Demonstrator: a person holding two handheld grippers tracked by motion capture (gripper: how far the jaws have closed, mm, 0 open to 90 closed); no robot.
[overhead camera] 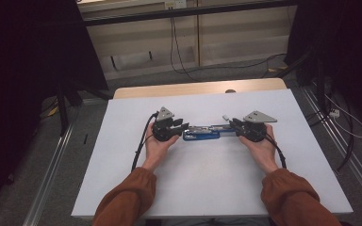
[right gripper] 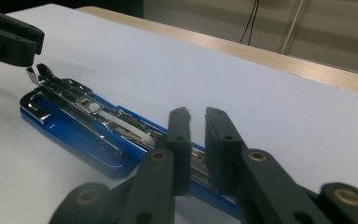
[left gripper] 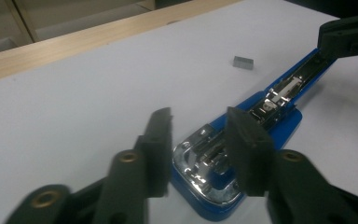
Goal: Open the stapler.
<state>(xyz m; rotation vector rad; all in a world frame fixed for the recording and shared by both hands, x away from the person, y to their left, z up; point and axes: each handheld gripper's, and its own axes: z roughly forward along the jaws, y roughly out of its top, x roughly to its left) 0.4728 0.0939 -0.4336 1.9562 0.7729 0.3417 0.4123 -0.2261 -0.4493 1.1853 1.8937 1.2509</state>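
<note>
Orange sleeves (overhead camera: 127, 197) enter from the near edge of the white table (overhead camera: 207, 183), each hand carrying a gripper. Beyond the table's wooden far rim (overhead camera: 198, 88) lie grey floor, pale wall panels with hanging cables (overhead camera: 174, 42), and dark curtains at both sides.

At the table's middle lies an opened blue stapler (overhead camera: 201, 134), its metal magazine exposed, stretched between the two grippers. A small grey staple strip (left gripper: 243, 62) sits on the table just beyond it.

Left gripper (left gripper: 200, 140): jaws parted, straddling the stapler's chrome end without pressing on it. Right gripper (right gripper: 196, 135): jaws nearly together with a narrow gap, poised over the stapler's other end; whether they pinch the metal I cannot tell.
</note>
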